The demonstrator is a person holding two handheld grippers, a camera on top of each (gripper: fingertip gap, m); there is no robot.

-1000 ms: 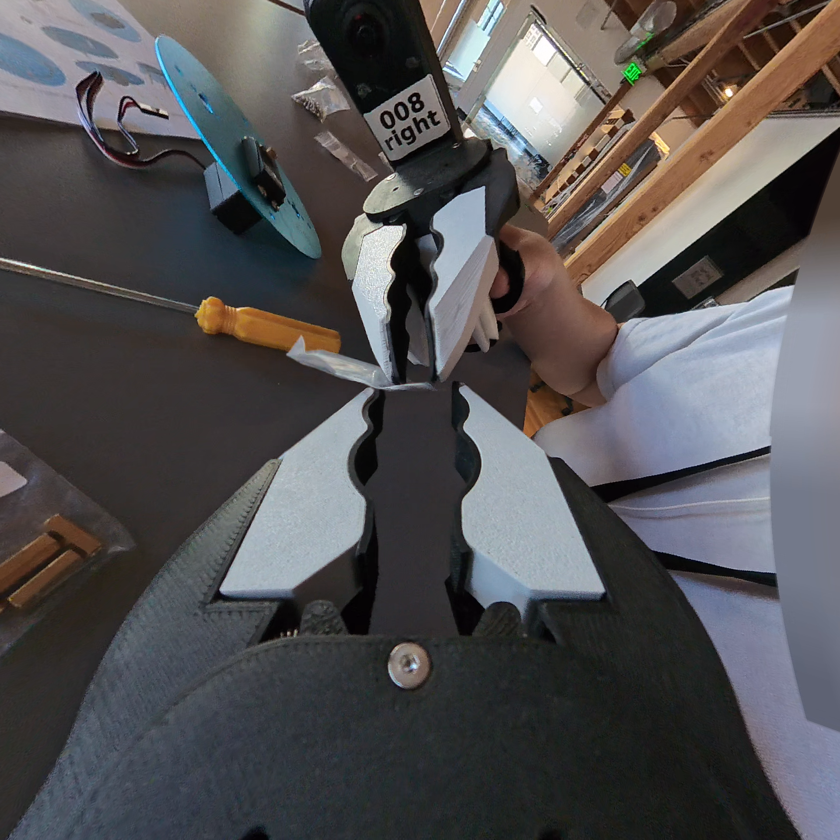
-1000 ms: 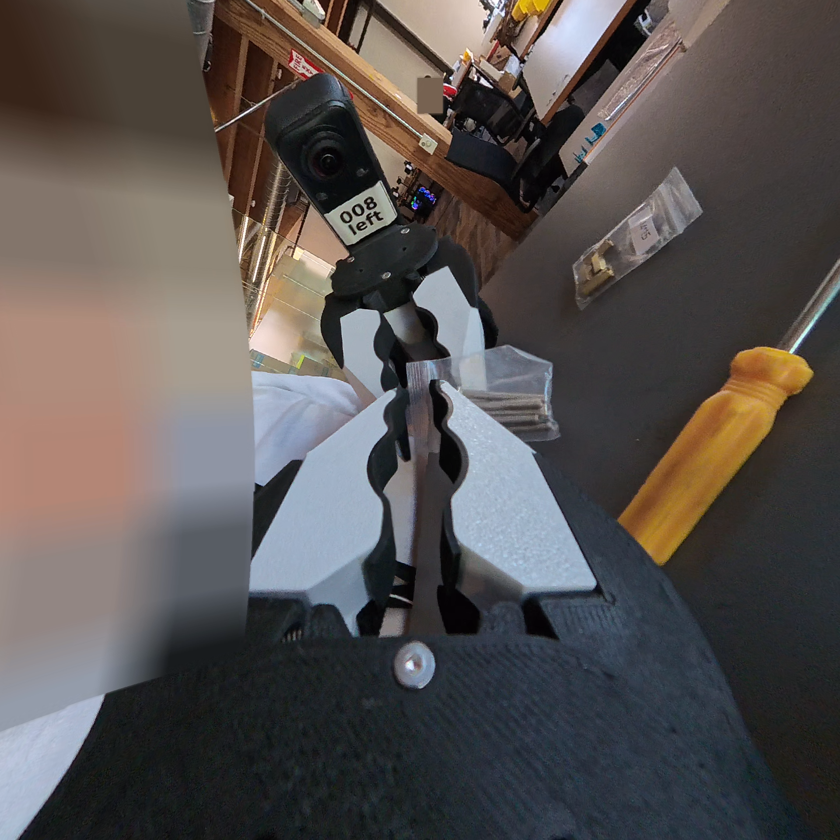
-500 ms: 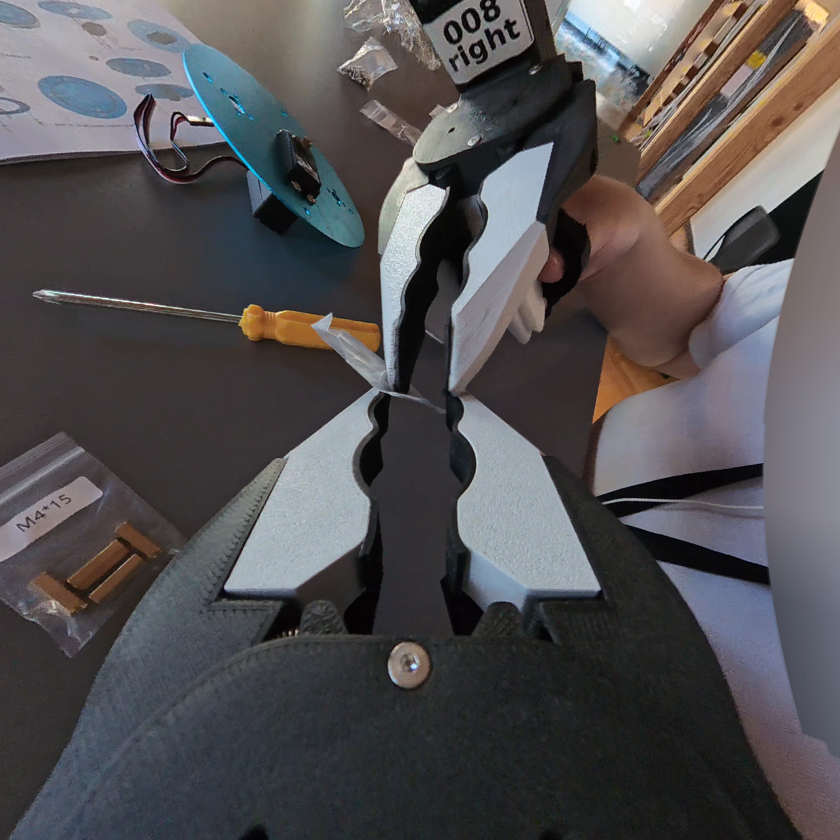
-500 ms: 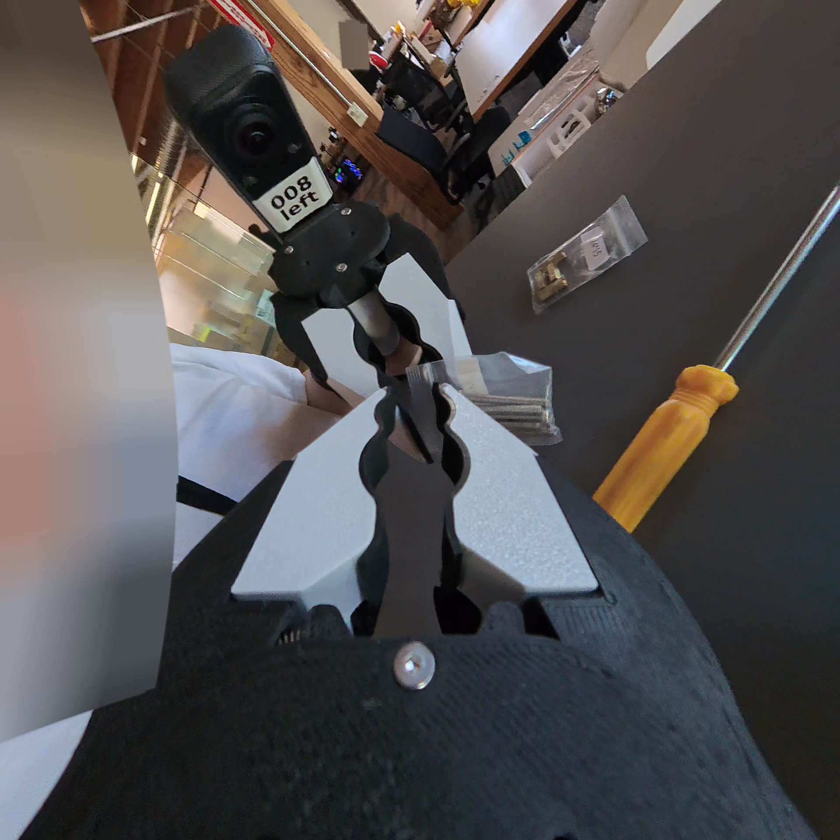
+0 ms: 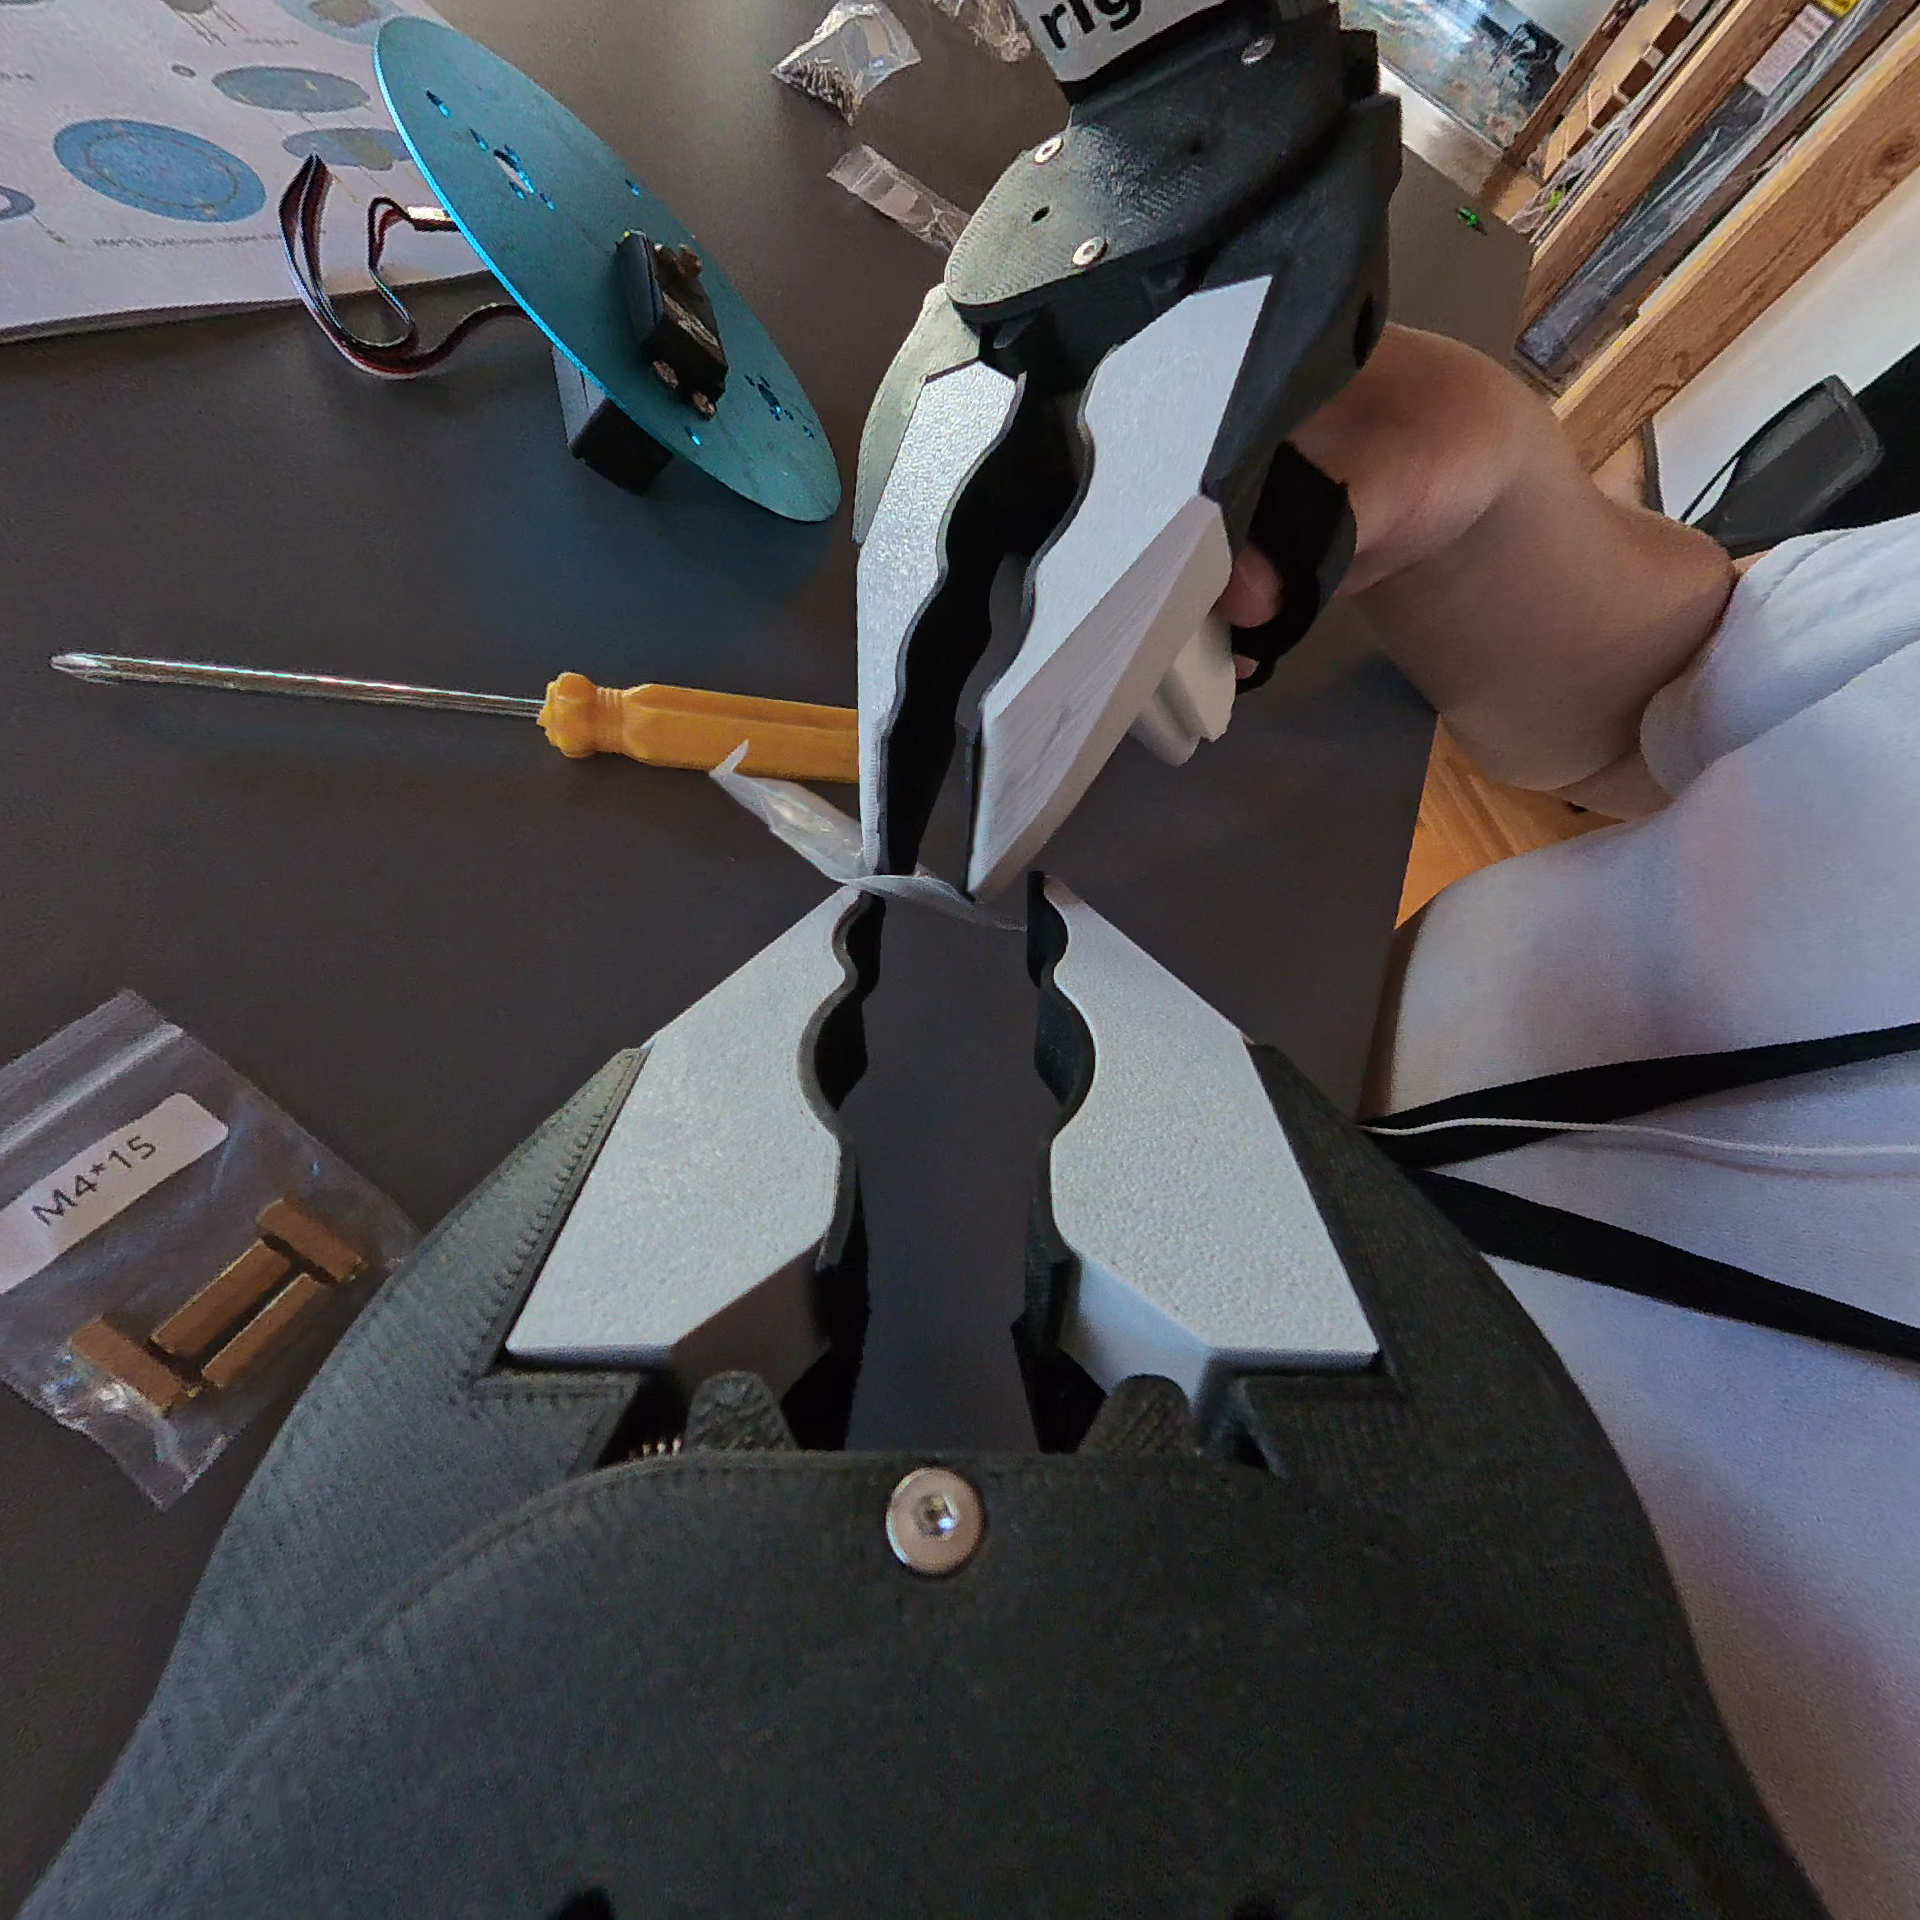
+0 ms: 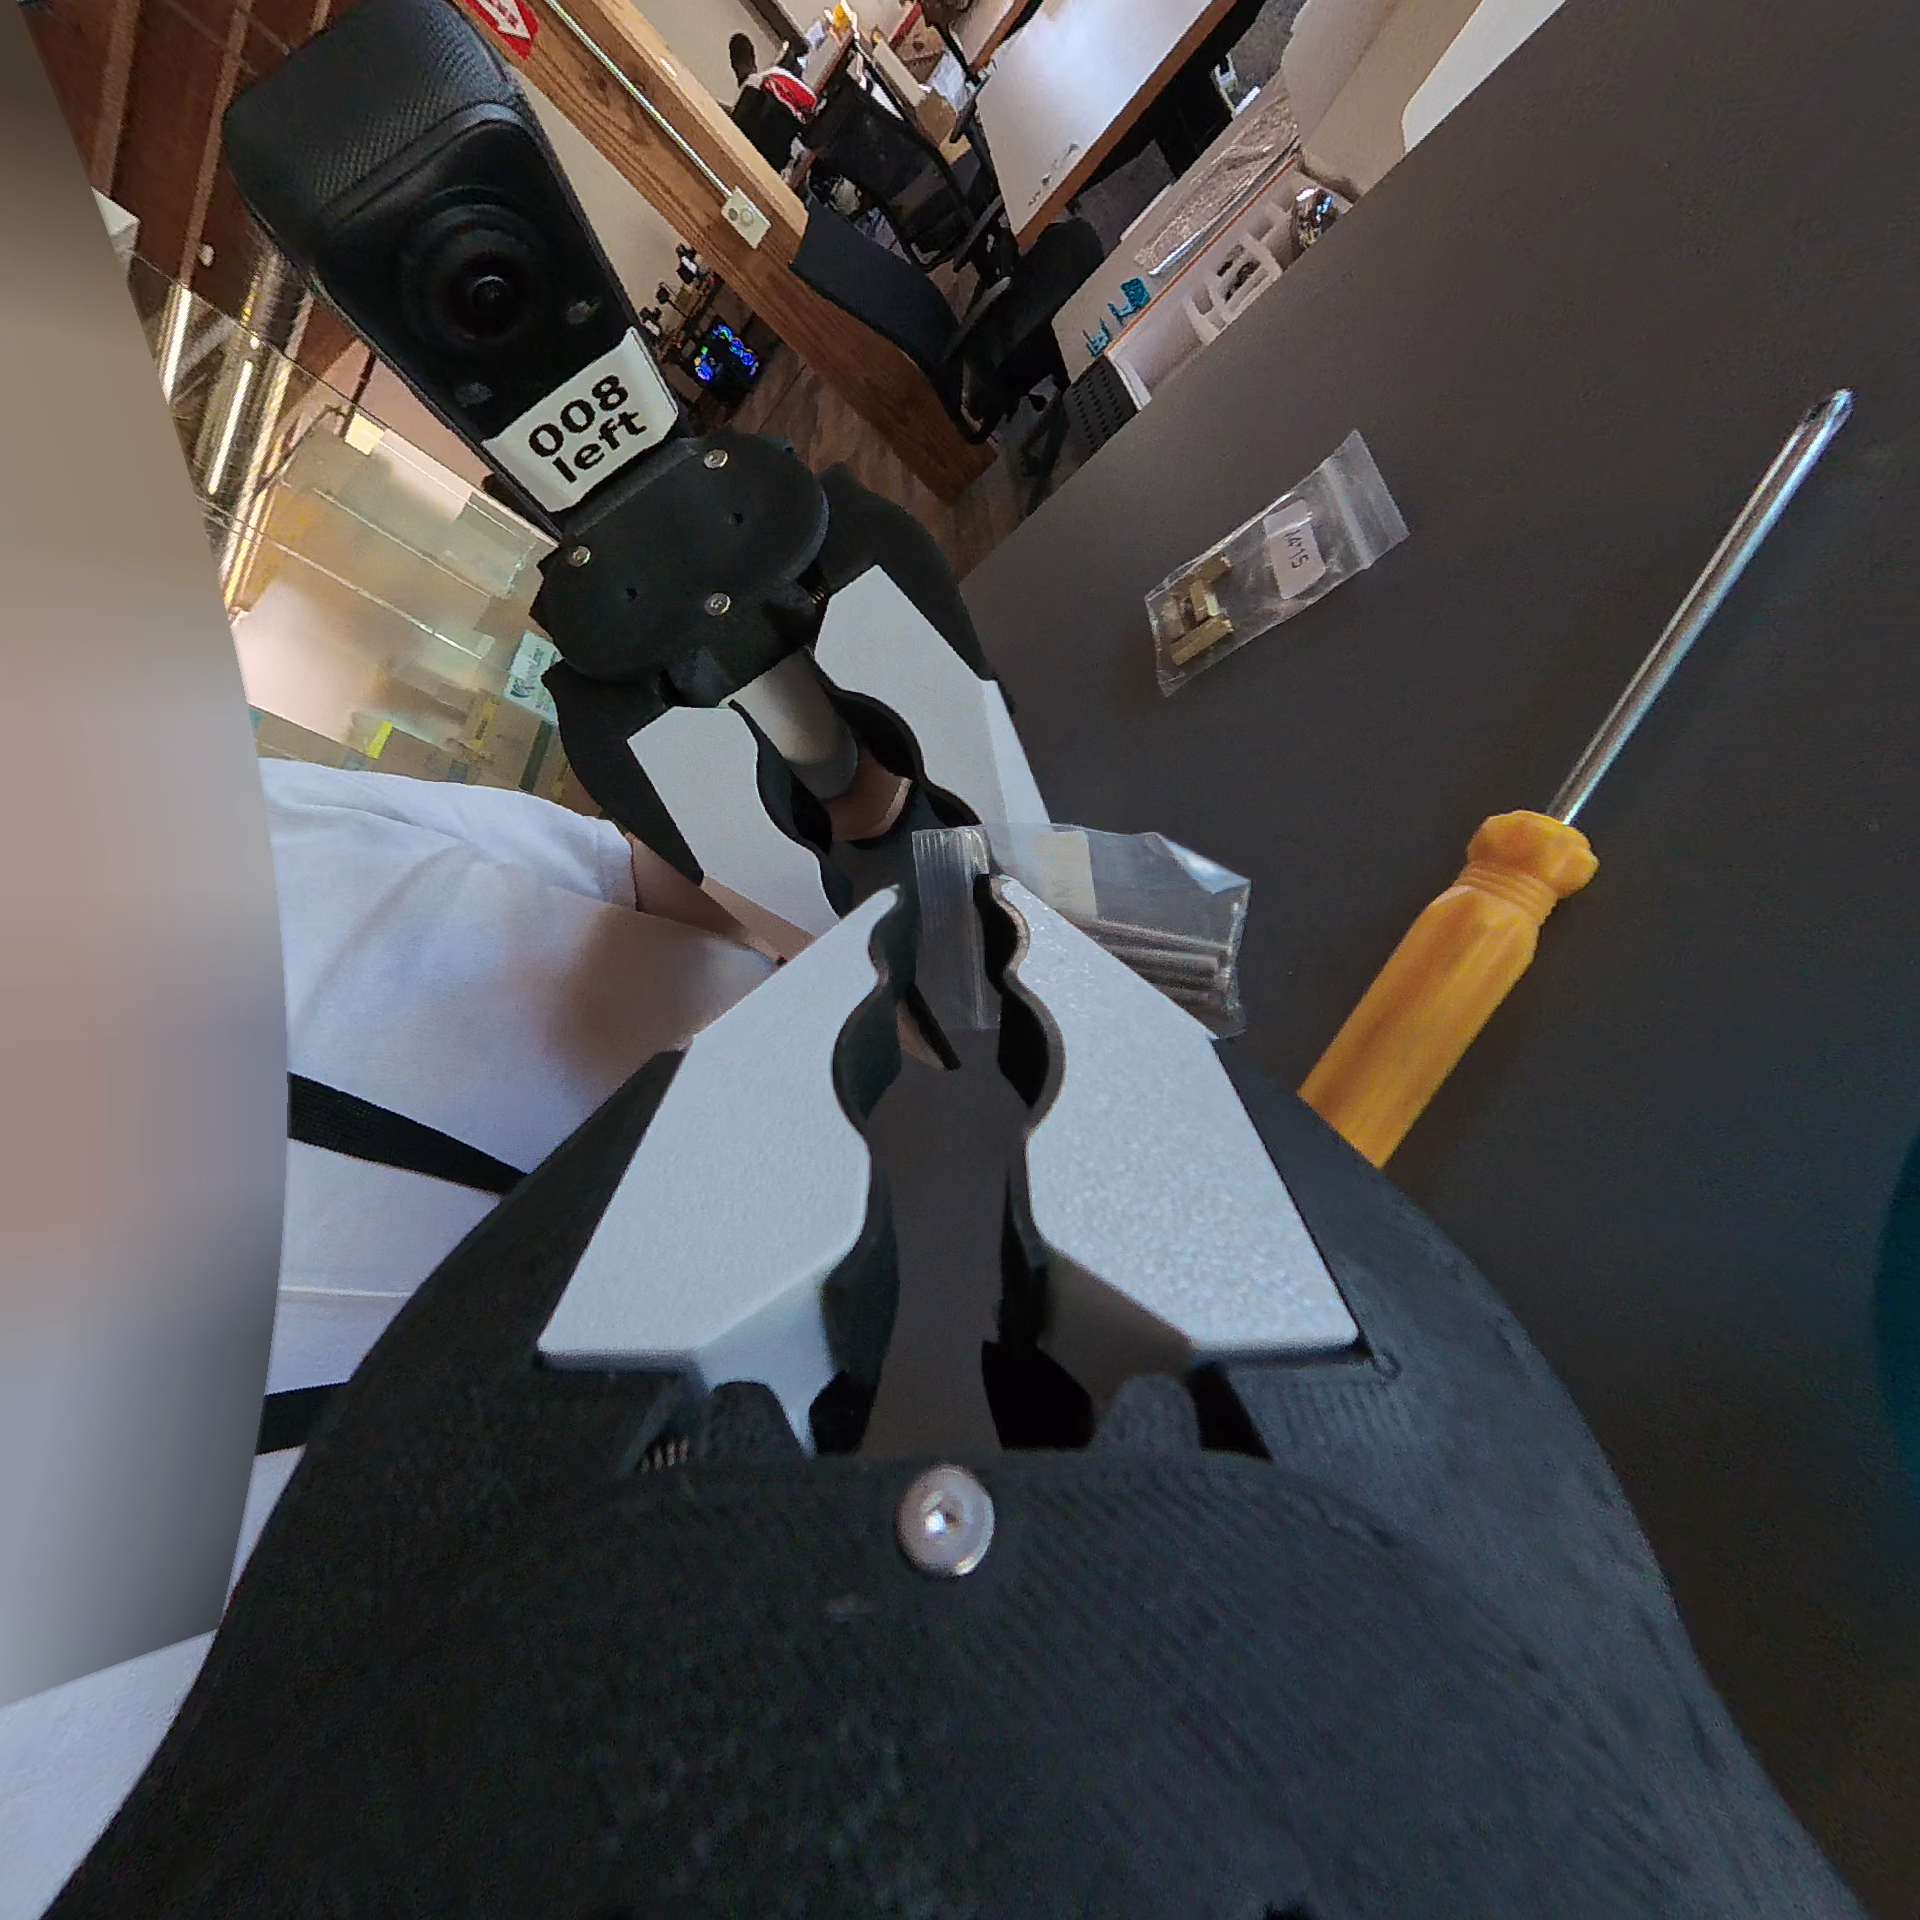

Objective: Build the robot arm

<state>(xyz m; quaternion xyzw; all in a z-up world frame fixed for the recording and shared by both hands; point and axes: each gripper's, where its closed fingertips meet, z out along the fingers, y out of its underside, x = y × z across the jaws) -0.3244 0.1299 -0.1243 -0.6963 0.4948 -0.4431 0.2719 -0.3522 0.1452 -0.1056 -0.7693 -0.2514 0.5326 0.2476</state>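
Note:
My right gripper (image 6: 945, 888) is shut on the zip edge of a small clear plastic bag (image 6: 1143, 914) that holds long metal screws, and keeps it just above the dark table (image 6: 1558, 312). In the left wrist view the right gripper (image 5: 930, 878) points down from above, with the bag (image 5: 795, 821) hanging at its tips. My left gripper (image 5: 951, 896) is open and empty, its fingertips right below the bag's edge and tip to tip with the right gripper. A yellow-handled screwdriver (image 5: 707, 727) lies on the table just behind the bag.
A blue disc with a black servo and cable (image 5: 582, 239) stands at the back left on the table, next to a printed sheet (image 5: 125, 177). A bag of brass standoffs (image 5: 177, 1278) lies front left. Small bags (image 5: 847, 62) lie at the back. The person's white shirt (image 5: 1662, 1039) is close on the right. My two grippers' fingertips are within a few centimetres of each other. My left gripper's tips are some 5 cm from the yellow-handled screwdriver (image 5: 707, 727).
Both grippers have tilted and shifted together, staying tip to tip. The right gripper now looms closer in the left view. The bag stays in the right gripper. The left jaws stay open.

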